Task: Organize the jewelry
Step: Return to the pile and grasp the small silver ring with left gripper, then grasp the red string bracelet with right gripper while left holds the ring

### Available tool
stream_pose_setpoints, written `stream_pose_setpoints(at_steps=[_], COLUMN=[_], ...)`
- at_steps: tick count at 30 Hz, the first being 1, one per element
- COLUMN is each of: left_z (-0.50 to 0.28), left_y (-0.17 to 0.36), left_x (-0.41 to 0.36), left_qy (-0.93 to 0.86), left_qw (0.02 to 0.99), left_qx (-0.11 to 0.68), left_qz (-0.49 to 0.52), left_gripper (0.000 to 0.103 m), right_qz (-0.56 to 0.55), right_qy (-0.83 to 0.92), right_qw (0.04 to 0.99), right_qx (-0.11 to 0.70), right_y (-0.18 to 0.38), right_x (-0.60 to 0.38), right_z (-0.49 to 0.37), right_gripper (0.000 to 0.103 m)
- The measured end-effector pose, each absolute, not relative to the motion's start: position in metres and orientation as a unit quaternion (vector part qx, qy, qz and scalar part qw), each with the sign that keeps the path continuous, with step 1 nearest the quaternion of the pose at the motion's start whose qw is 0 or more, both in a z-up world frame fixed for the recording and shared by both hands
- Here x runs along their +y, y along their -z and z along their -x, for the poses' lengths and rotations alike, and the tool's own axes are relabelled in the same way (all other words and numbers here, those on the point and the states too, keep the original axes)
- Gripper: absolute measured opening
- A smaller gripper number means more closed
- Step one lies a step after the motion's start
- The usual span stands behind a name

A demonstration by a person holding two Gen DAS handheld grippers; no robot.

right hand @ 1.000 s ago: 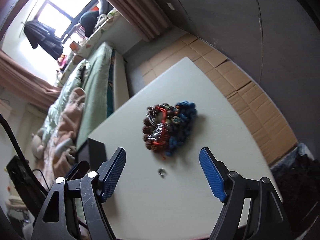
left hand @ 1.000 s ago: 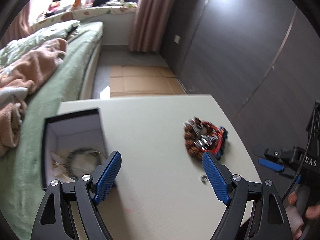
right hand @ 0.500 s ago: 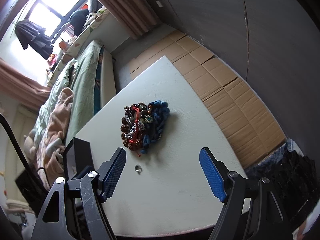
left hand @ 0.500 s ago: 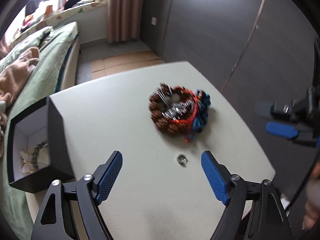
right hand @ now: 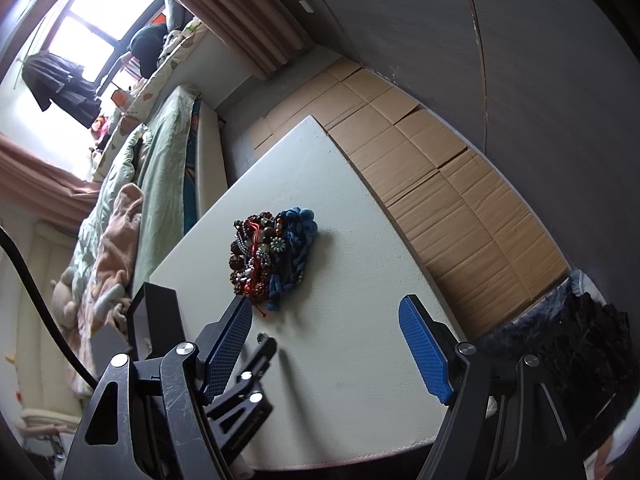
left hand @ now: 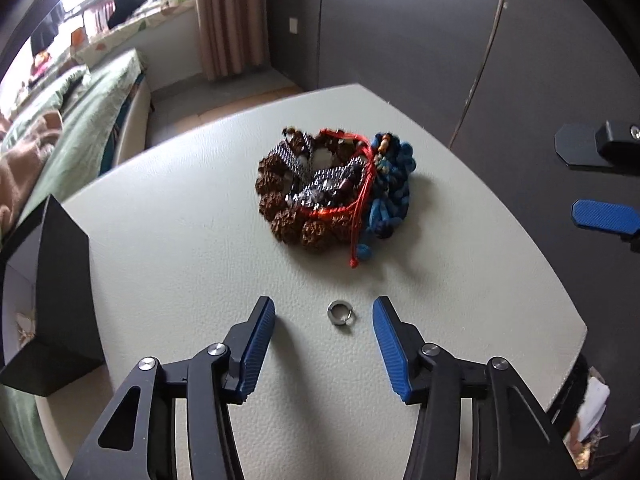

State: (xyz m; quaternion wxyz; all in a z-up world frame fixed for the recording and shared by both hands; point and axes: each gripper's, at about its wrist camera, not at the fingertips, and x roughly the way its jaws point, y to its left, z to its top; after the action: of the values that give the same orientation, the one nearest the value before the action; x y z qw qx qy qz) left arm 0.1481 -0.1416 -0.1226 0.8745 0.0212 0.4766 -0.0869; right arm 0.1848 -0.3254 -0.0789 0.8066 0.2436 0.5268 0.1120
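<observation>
A small silver ring [left hand: 339,312] lies on the white table [left hand: 180,240], between the blue pads of my left gripper [left hand: 324,314]. Its jaws are closing, and neither pad touches the ring. Beyond it sits a tangled pile of bracelets [left hand: 332,188]: brown beads, a red cord, a blue braid and metal links. The right wrist view shows the same pile [right hand: 272,256] and ring [right hand: 262,336], with the left gripper's fingers [right hand: 260,356] beside the ring. My right gripper [right hand: 326,320] hovers open above the table with nothing in it.
An open black jewelry box [left hand: 52,300] stands at the table's left edge, with some pieces inside. A bed with green bedding [right hand: 160,168] runs along the far side. Cardboard sheets [right hand: 440,184] cover the floor by the dark wardrobe.
My left gripper swung from the box toward the ring and came down over it, and its jaws narrowed. The right gripper drifted a little and stayed open.
</observation>
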Motion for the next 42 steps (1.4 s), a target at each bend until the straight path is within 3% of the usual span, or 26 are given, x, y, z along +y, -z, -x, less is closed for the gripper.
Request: stream_pose_setpoints(at_steps=[2,11,22,34,42], left_z=[-0.148,-0.142,-0.148,-0.153,-0.155], left_y=[0.123,0.123,0.101,0.070,0.057], left_x=[-0.143,-0.154,-0.124,-0.077,-0.051], left_qy=[0.090,0.102,0.093,0.073,0.070], left_qw=[0.877,0.882,0.889,0.903,0.907], left_qx=[0.471,0.458,0.449,0.421,0.409], left_qz=[-0.024,-0.048,-0.003,0.053,0.073], left_gripper=[0.051,0.013,0.013,0.013,0.013], right_qz=[-0.243,-0.239,-0.253,-0.295,-0.287], right_qy=[-0.114,-0.114,-0.140,-0.176,-0.174], right_qw=[0.807,0.807,0.804,0.783,0.776], right_qx=[0.526,0.527,0.520,0.519,0.534], right_y=[0.077,0.078,0.084,0.102,0.118], right_x=[-0.326,-0.325,-0.311,-0.272,-0.246], right_z=[-0.184,-0.185,-0.191,-0.216,-0.232], right_gripper=[0.076,0.076,0.075,0.044,0.040])
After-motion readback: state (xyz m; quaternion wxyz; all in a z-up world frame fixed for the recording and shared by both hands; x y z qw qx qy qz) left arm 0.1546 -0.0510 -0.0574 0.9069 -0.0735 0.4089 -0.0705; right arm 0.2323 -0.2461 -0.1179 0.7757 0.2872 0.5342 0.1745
